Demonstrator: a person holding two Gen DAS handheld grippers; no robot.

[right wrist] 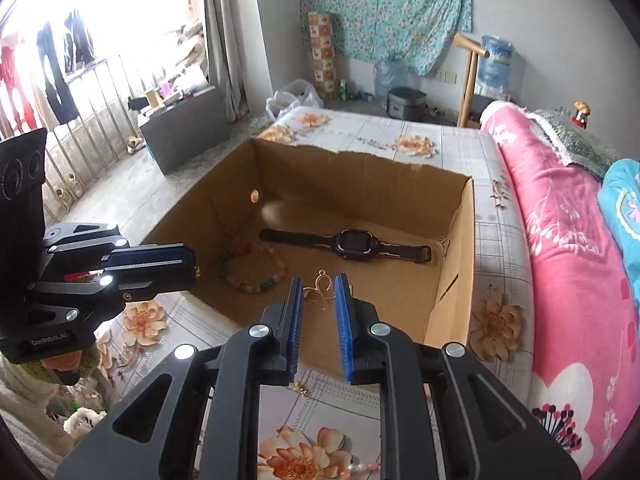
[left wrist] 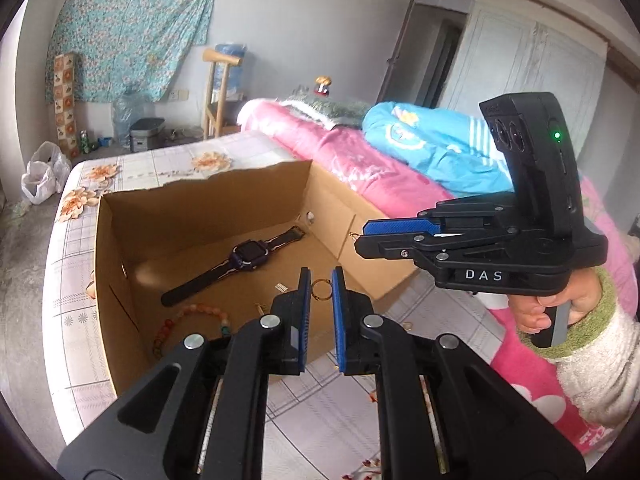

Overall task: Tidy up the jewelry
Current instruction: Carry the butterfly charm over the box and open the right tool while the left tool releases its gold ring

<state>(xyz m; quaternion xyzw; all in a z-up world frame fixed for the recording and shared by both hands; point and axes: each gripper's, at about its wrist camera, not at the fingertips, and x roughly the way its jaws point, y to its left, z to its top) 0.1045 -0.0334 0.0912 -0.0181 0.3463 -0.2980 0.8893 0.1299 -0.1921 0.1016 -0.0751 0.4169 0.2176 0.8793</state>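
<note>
An open cardboard box (left wrist: pixel 200 190) (right wrist: pixel 360 158) stands on the bed. A dark smartwatch (left wrist: pixel 248 258) (right wrist: pixel 348 242) and a beaded bracelet (left wrist: pixel 192 318) (right wrist: pixel 256 276) lie on its floor. My left gripper (left wrist: pixel 321 274) hovers over the box's near edge, shut on a small gold ring (left wrist: pixel 321 280). In the right wrist view it (right wrist: pixel 192 266) comes in from the left with a bit of gold at its tip. My right gripper (right wrist: pixel 319 280) is shut on a gold butterfly-shaped piece (right wrist: pixel 321 291) above the box. From the left wrist camera it (left wrist: pixel 360 240) shows at the right, held by a hand.
Small gold bits (left wrist: pixel 260 308) lie on the box floor, and another small gold piece (right wrist: pixel 300 388) rests on the floral sheet in front of the box. A pink quilt (right wrist: pixel 560 260) and a blue blanket (left wrist: pixel 432 148) border the box on the right. The bed's edge drops to a concrete floor on the left.
</note>
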